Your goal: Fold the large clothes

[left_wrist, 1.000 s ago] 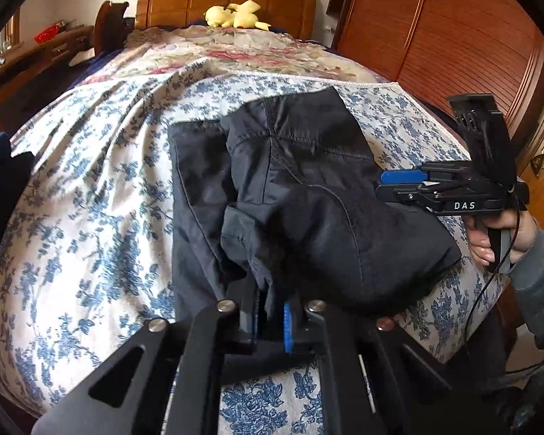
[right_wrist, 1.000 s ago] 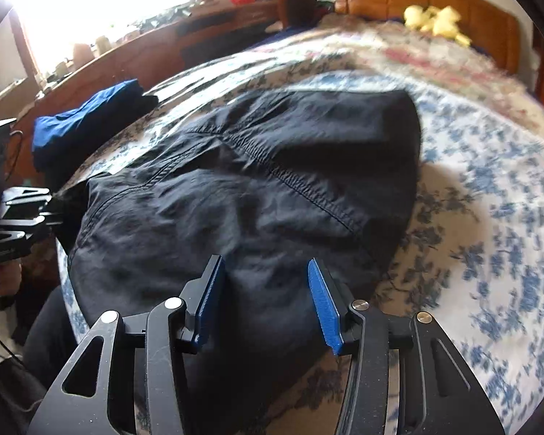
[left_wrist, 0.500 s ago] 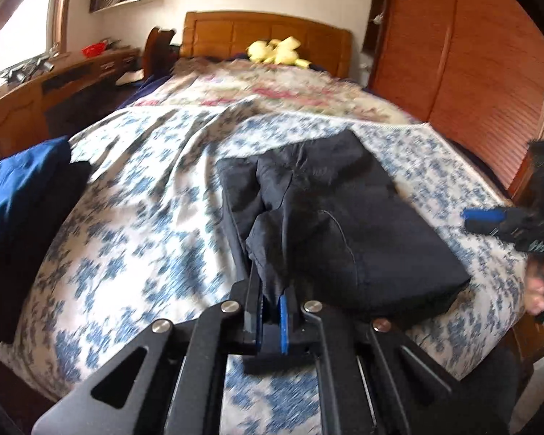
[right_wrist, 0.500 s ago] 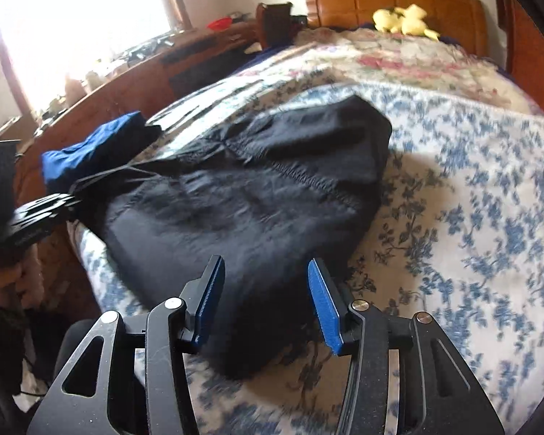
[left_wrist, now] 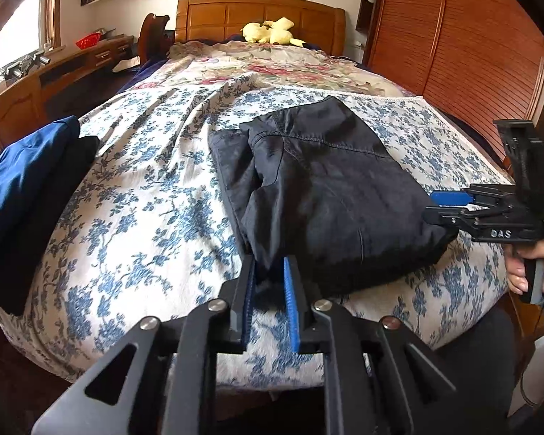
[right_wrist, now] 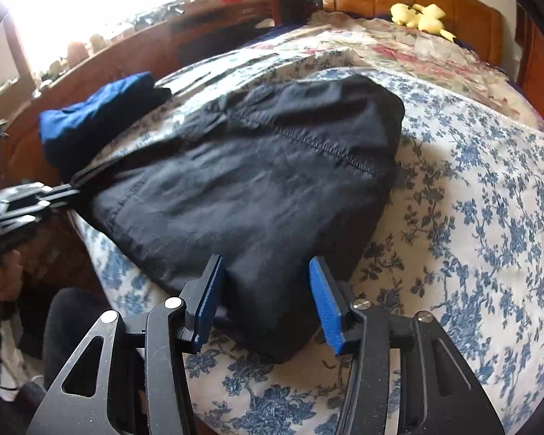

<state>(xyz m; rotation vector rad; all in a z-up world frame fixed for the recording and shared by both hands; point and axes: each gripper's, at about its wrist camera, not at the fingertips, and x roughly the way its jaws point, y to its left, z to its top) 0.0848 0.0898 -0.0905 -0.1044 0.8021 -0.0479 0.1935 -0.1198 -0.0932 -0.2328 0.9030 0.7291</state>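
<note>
A black garment [left_wrist: 330, 195] lies folded on the blue floral bedspread [left_wrist: 137, 199] near the foot of the bed. It also shows in the right wrist view [right_wrist: 257, 185]. My left gripper [left_wrist: 268, 275] is at the garment's near left corner, its jaws slightly parted with a tip of cloth between them. It appears at the left edge of the right wrist view [right_wrist: 65, 190]. My right gripper [right_wrist: 264, 275] is open, its fingers on either side of the garment's near right corner. It shows at the right of the left wrist view [left_wrist: 442, 204].
A folded blue garment [left_wrist: 21, 177] on a dark one lies at the bed's left edge. A yellow plush toy [left_wrist: 268, 32] sits by the wooden headboard [left_wrist: 257, 14]. A wooden wardrobe [left_wrist: 471, 47] stands right, a desk [left_wrist: 54, 72] left.
The left gripper has pulled back toward the bed's foot and its jaws have parted. The garment has settled flat. The right gripper has stayed open over the near right corner.
</note>
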